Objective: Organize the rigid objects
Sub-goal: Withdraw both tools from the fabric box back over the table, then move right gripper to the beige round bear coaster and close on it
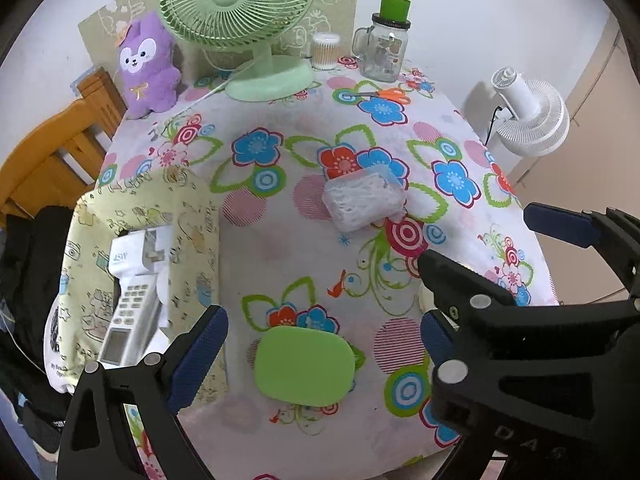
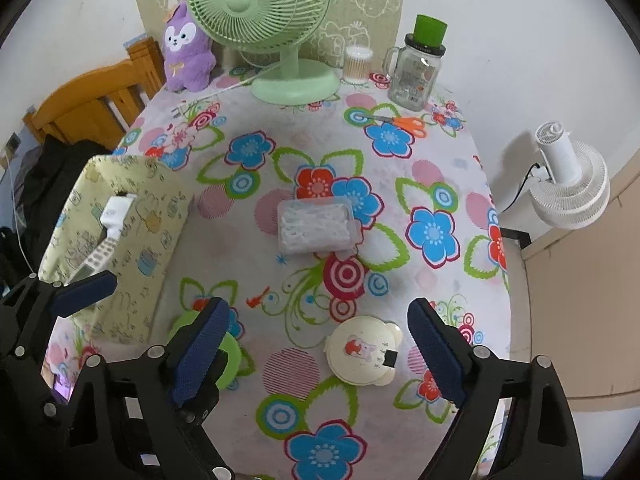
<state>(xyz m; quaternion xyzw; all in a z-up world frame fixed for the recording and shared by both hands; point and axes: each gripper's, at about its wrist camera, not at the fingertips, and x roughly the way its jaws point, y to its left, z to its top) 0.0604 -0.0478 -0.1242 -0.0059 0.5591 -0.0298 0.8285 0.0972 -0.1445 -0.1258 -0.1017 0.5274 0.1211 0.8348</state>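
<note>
A green rounded case [image 1: 305,365] lies on the flowered tablecloth between the fingers of my open left gripper [image 1: 320,344]. In the right wrist view only its edge [image 2: 230,354] shows behind a finger. A cream round case with a bear sticker [image 2: 362,354] lies between the fingers of my open right gripper [image 2: 320,352]. A clear box of white floss picks [image 1: 364,202] [image 2: 316,226] lies mid-table. A yellow patterned fabric bin [image 1: 132,216] [image 2: 120,220] at the left holds a white remote [image 1: 130,320] and a white charger box [image 1: 138,254].
At the back stand a green desk fan [image 2: 276,20], a purple plush toy [image 2: 186,50], a cotton swab jar [image 2: 357,64] and a glass mug jar with a green cup on top [image 2: 418,72]. Orange scissors [image 2: 404,123] lie near them. A wooden chair [image 2: 96,100] is left, a white fan [image 2: 568,184] right.
</note>
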